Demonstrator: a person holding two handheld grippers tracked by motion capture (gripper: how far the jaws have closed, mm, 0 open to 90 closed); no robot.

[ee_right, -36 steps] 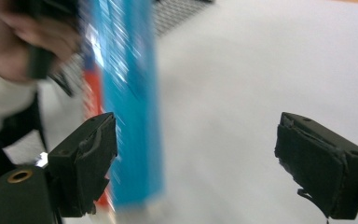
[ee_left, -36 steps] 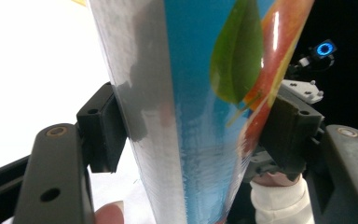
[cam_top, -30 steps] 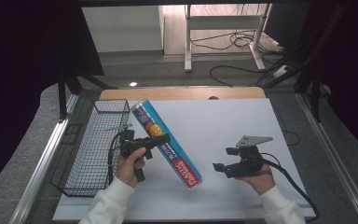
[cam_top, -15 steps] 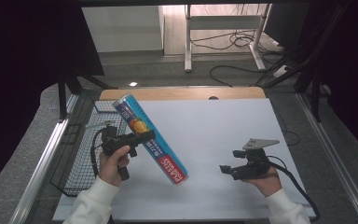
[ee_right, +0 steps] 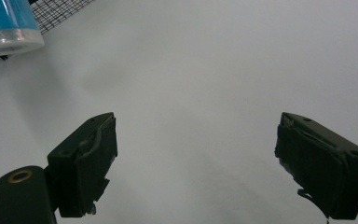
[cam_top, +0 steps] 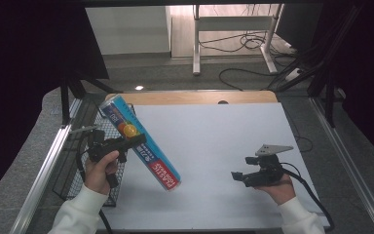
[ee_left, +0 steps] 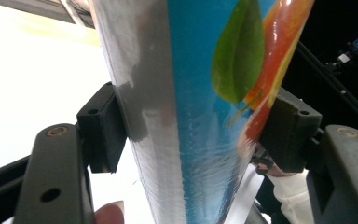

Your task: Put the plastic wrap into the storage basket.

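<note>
A person sits at a table covered by a white mat [cam_top: 214, 146], seen from above, holding a black two-jaw gripper in each hand. The left gripper [cam_top: 135, 141] is clamped on a long blue cylindrical tube [cam_top: 139, 142] printed with a picture of an orange, gripping it a little above the middle of its length. The tube is lifted clear of the mat and tilted, its upper end over a black wire basket [cam_top: 80, 168] that stands at the left edge of the mat, its red-labelled lower end over the mat just right of the basket. In the left gripper view the two black pads [ee_left: 103, 125] press against opposite sides of the tube [ee_left: 200, 116], whose glossy wrap shows a green leaf and orange fruit. The right gripper [cam_top: 235, 176] rests low over the mat, well apart from the basket on the mat's right side, held in the person's right hand [cam_top: 277, 187] with a grey triangular plate on top. In the right gripper view its jaws stand wide apart with nothing between them, above bare white mat [ee_right: 200, 84], and the tube's end [ee_right: 9, 28] and a corner of the basket [ee_right: 58, 10] show at the upper left
</note>
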